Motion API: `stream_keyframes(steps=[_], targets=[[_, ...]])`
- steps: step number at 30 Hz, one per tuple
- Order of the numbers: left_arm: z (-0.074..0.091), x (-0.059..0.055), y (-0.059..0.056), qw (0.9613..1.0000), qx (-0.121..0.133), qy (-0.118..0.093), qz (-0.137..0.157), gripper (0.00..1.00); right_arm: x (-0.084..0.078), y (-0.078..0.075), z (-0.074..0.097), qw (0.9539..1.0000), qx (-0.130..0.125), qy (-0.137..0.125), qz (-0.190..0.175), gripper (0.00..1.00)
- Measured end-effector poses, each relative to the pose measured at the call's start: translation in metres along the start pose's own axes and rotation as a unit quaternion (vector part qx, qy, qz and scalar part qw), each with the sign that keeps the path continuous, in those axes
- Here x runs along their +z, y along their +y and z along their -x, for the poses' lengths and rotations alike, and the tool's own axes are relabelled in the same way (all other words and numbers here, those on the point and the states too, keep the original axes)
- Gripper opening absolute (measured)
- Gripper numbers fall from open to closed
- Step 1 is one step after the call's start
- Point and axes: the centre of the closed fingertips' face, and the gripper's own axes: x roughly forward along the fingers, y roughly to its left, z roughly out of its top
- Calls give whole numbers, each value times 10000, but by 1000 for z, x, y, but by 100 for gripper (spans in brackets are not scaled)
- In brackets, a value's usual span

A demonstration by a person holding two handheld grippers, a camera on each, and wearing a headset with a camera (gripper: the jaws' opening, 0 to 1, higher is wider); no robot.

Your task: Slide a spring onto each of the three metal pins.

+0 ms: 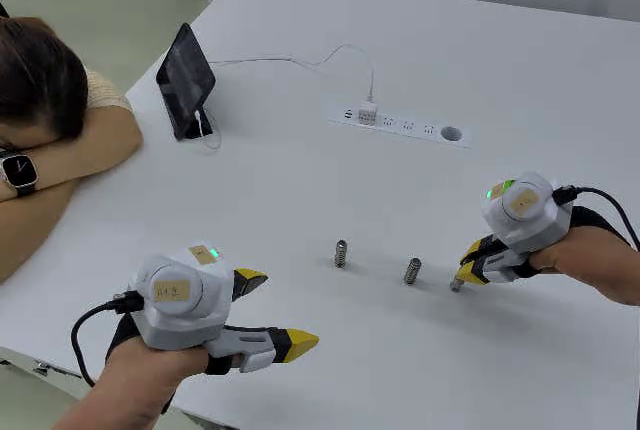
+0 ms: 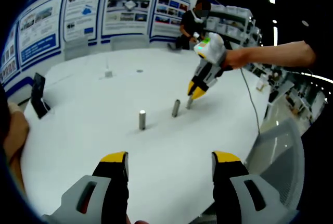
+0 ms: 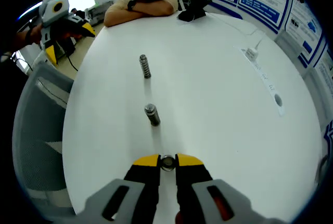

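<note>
Right gripper (image 3: 167, 160) pinches a metal pin (image 3: 167, 163) between its tips.

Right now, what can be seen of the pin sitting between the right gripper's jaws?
The pin is a small, silvery metal cylinder standing upright on the white table, at the near end of a row of three in the right gripper view. From above, its top looks like a bright ring with a darker centre. The right gripper has its yellow-tipped jaws closed against it from both sides. Its base rests on the table. Whether a spring is already on it cannot be told.
</note>
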Motion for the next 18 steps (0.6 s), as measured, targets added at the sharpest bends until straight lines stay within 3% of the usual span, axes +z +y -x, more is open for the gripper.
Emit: stream_keyframes(steps=[18], targets=[[-3, 10, 2, 10000, 21, -73, 37, 67, -8, 0, -15, 9998, 23, -26, -203, 13]])
